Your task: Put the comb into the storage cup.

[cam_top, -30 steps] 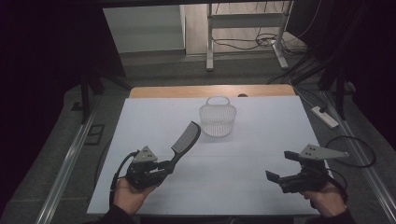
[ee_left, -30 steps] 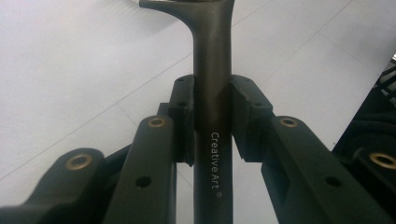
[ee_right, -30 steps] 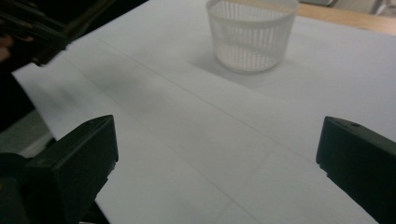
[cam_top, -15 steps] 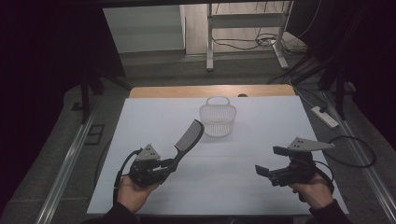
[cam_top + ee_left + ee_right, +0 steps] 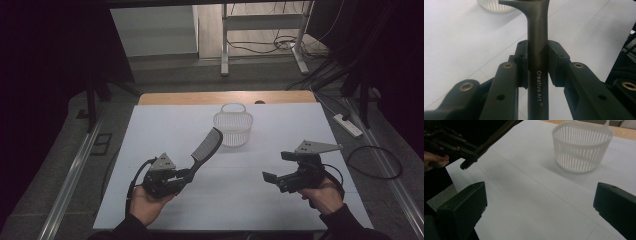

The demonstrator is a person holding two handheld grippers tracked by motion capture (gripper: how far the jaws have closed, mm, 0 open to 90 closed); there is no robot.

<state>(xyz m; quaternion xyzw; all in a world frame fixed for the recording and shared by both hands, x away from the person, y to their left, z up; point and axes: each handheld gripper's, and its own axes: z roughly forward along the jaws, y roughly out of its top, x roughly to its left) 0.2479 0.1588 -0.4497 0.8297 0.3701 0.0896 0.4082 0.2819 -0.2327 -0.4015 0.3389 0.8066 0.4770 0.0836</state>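
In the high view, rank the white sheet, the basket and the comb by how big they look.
1. White sheet, by far the largest.
2. Basket and comb: too close to rank. The comb looks longer but thinner, and it is held up nearer the camera.

My left hand (image 5: 142, 205) is near me on the left, palm up, holding my black left gripper (image 5: 184, 174). Its jaws are squeezed tight on a dark handle and point far and to the right. My right hand (image 5: 320, 194) holds my black right gripper (image 5: 276, 166), jaws wide apart, pointing left.
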